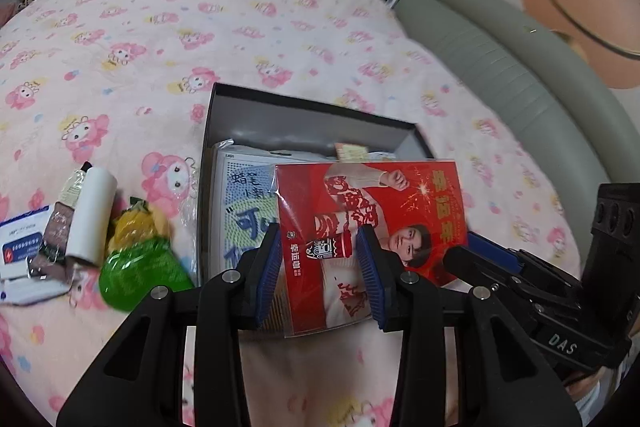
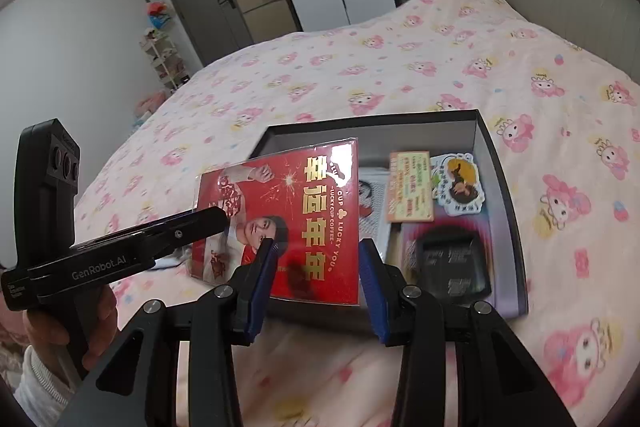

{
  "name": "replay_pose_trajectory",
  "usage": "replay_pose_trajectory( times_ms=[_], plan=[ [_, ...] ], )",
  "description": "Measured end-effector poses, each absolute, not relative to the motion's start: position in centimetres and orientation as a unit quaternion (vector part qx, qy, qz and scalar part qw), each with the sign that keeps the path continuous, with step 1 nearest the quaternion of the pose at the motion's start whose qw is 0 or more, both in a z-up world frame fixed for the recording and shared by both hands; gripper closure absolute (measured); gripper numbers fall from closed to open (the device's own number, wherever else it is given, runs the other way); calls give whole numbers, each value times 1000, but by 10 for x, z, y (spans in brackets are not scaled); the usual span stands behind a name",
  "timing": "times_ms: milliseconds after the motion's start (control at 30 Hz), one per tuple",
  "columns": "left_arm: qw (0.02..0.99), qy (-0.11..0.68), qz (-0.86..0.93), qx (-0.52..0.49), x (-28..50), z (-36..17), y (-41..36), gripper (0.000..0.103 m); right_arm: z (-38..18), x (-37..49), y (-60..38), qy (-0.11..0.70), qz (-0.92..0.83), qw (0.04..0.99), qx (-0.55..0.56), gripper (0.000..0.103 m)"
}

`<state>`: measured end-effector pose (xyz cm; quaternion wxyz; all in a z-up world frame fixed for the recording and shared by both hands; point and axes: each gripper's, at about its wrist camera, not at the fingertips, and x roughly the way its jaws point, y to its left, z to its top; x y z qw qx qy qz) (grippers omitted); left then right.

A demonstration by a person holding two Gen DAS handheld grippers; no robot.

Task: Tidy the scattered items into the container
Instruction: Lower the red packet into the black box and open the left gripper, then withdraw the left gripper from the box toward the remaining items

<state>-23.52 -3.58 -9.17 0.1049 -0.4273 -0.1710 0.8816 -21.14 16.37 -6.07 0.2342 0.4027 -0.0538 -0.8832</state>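
Note:
A dark grey open box (image 1: 304,103) (image 2: 500,167) sits on the pink patterned bed cover. A red glossy card (image 1: 420,203) (image 2: 320,211) lies tilted over its near corner, on top of a booklet (image 1: 240,195). My left gripper (image 1: 318,231) hovers above the card, open, its pads clear of it; in the right wrist view the left gripper (image 2: 216,217) reaches over the card's left edge. My right gripper (image 2: 315,243) is also open above the card, and the right gripper (image 1: 456,255) shows by the card's right corner. An orange card (image 2: 410,187), a sticker (image 2: 460,179) and a black pouch (image 2: 452,263) lie in the box.
Left of the box lie a white roll (image 1: 94,215), a green translucent piece (image 1: 140,275), a yellow item (image 1: 132,223), a brown packet (image 1: 56,231) and a white-blue packet (image 1: 20,243). A grey padded headboard (image 1: 500,75) borders the bed. A hand (image 2: 100,327) grips the left tool.

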Motion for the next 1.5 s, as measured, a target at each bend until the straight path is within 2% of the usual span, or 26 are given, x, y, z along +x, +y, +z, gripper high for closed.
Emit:
replay_pose_trajectory(
  times_ms=[167, 433, 700, 967, 1100, 1233, 1500],
  plan=[
    [72, -164, 863, -473, -265, -115, -37, 65, -86, -246, 159, -59, -868, 237, 432, 66],
    [44, -123, 843, -522, -275, -141, -33, 63, -117, -255, 150, -40, -847, 245, 470, 66],
    [16, -99, 827, -553, -280, -140, -28, 61, -136, -260, 142, -31, -816, 255, 518, 65],
    [13, -88, 817, -570, -270, -136, -27, 57, -127, -251, 144, -25, -812, 249, 528, 65],
    [13, -96, 818, -568, -265, -133, -25, 52, -123, -246, 146, -13, -820, 226, 525, 60],
    [29, -99, 823, -558, -252, -128, -21, 52, -120, -241, 147, -4, -827, 209, 522, 56],
    [69, -114, 868, -478, -198, -86, -14, 52, -81, -211, 154, -22, -864, 201, 461, 56]
  ],
)
